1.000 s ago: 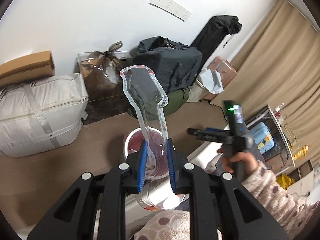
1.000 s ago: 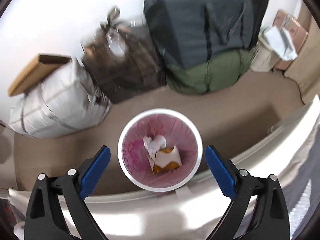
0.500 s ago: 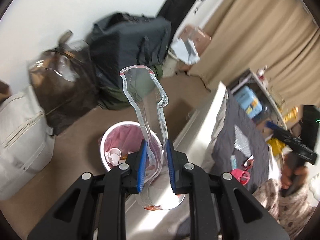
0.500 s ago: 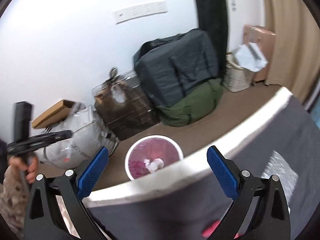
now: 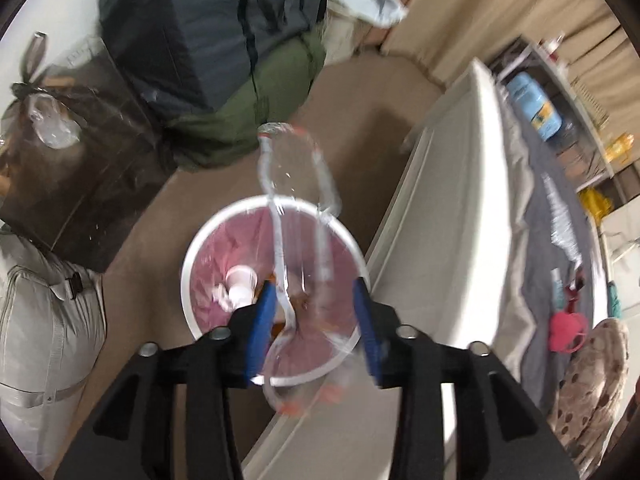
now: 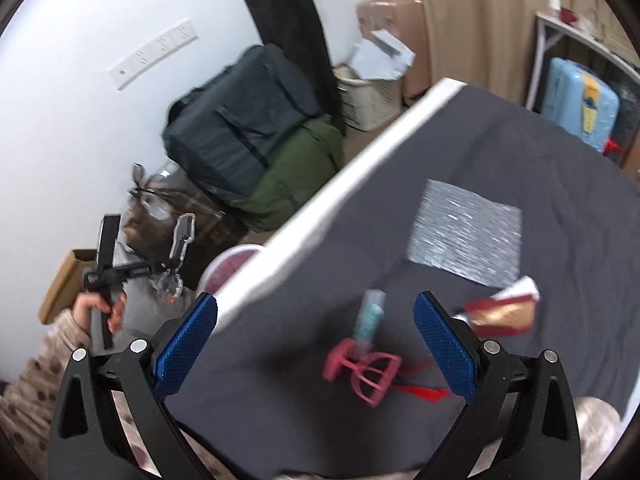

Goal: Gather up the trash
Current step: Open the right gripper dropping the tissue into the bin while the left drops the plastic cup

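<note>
My left gripper [image 5: 314, 320] points down over a white bin [image 5: 185, 280] with a pink liner. Its jaws are opening. A clear plastic package [image 5: 294, 184] hangs loose between the blue pads [image 5: 260, 320], and they no longer press on it. A white cup [image 5: 240, 280] lies in the bin. My right gripper [image 6: 316, 342] stands open and empty above the dark grey bed sheet [image 6: 560, 200]. Between and beyond its fingers lie a pink plastic cage [image 6: 362, 372] and a teal tube [image 6: 370, 316]. To their right are a red and gold wrapper [image 6: 504, 312] and a silver foil sheet [image 6: 464, 232].
Bags crowd the wall behind the bin: a dark grey bag [image 5: 192, 36], a green one [image 5: 256, 112], a clear sack of brown stuff [image 5: 68, 152], a pale storage bag [image 5: 44, 320]. The bed's white edge [image 5: 444, 200] runs right beside the bin. A shelf holds a blue case [image 6: 580, 104].
The left gripper sank over the bin and its pads spread away from the clear package. The right gripper swung from above the bin to above the bed, still open.
</note>
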Tool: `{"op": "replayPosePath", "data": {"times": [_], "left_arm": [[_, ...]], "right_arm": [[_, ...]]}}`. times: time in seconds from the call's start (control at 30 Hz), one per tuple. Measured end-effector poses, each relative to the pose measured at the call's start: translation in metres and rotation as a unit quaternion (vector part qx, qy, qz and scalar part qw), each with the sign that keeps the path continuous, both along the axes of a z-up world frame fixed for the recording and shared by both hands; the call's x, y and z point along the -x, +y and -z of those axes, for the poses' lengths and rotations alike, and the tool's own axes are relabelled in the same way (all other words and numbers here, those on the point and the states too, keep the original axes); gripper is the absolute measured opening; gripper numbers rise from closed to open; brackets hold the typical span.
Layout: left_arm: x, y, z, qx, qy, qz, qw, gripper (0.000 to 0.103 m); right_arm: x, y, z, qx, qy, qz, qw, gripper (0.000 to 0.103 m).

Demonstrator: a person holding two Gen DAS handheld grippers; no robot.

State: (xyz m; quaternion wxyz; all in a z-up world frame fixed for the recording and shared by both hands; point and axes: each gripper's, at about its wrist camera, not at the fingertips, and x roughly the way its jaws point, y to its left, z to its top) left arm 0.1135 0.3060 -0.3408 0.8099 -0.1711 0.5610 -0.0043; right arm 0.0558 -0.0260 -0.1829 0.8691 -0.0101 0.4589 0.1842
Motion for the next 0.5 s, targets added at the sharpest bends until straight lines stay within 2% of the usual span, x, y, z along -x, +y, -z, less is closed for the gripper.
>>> {"op": "replayPosePath", "data": {"times": [0.07,0.1,0.17,0.27,0.37,0.5], "left_arm": [[-0.002,-0.004,0.002,-0.006,0.009,-0.003,0.9999,0.086],[-0.001,-0.004,-0.002,-0.010,0.003,-0.008,0.9999,0.092],[0.005,-0.003,-0.016,-0.013,-0.014,-0.021,0.9996,0.097],[0.014,-0.005,-0.036,-0.016,-0.027,-0.037,0.9988,0.097],[0.032,-0.013,-0.070,-0.045,-0.061,-0.045,0.9961,0.097],[0.061,-0.029,-0.120,-0.063,-0.115,-0.050,0.9901,0.098]], "right_arm": [[0.001,-0.014,-0.001,-0.001,-0.002,0.010,1.000,0.096],[0.001,-0.020,-0.002,-0.008,-0.003,0.017,1.000,0.096],[0.001,-0.032,-0.006,-0.028,-0.006,0.032,0.999,0.096],[0.002,-0.044,-0.011,-0.052,-0.008,0.041,0.998,0.096],[0.004,-0.048,-0.015,-0.056,-0.014,0.038,0.998,0.096],[0.013,-0.055,-0.024,-0.071,-0.027,0.041,0.996,0.096]]}}
